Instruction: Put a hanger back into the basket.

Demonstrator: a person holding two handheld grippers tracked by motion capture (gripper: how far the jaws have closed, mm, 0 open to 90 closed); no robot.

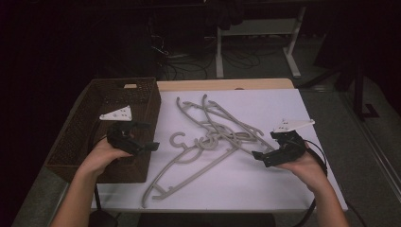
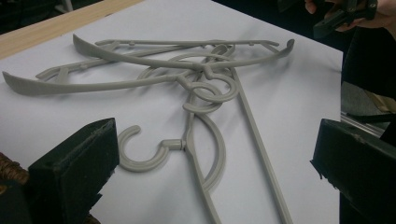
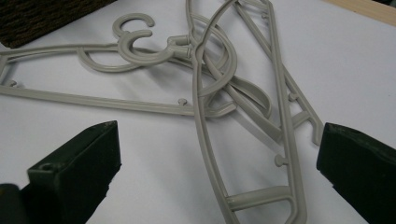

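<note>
Hangers: tangled pile of grey plastic hangers [image 1: 210, 139] sits mid-table on the white sheet [image 1: 283, 104], hooks looped through each other near the centre, well, that's the annoying part.
Basket: brown wicker basket [image 1: 142, 90] on the left side of the table, its wall just beside the nearest hanger's hook.
Left gripper: left gripper [image 1: 142, 136] hovers at the basket's near right corner, jaws wide apart, nothing between them; in the left gripper view the hook [image 2: 142, 156] of the closest hanger lies just ahead of the jaws.
Right gripper: right gripper [image 1: 265, 147] hangs off the right end of the pile, jaws spread too, holding nothing, close to the hanger ends but not touching.
Likely step: my guess is picking one hanger out for the basket.
Risk 1: grab one and the interlocked hooks probably drag the rest along, maybe off the table's near edge.
Risk 2: thin rounded bars could slip or twist out of flat pads if pinched off-centre.
Risk 3: clamping where two bars cross would lift both.
</note>
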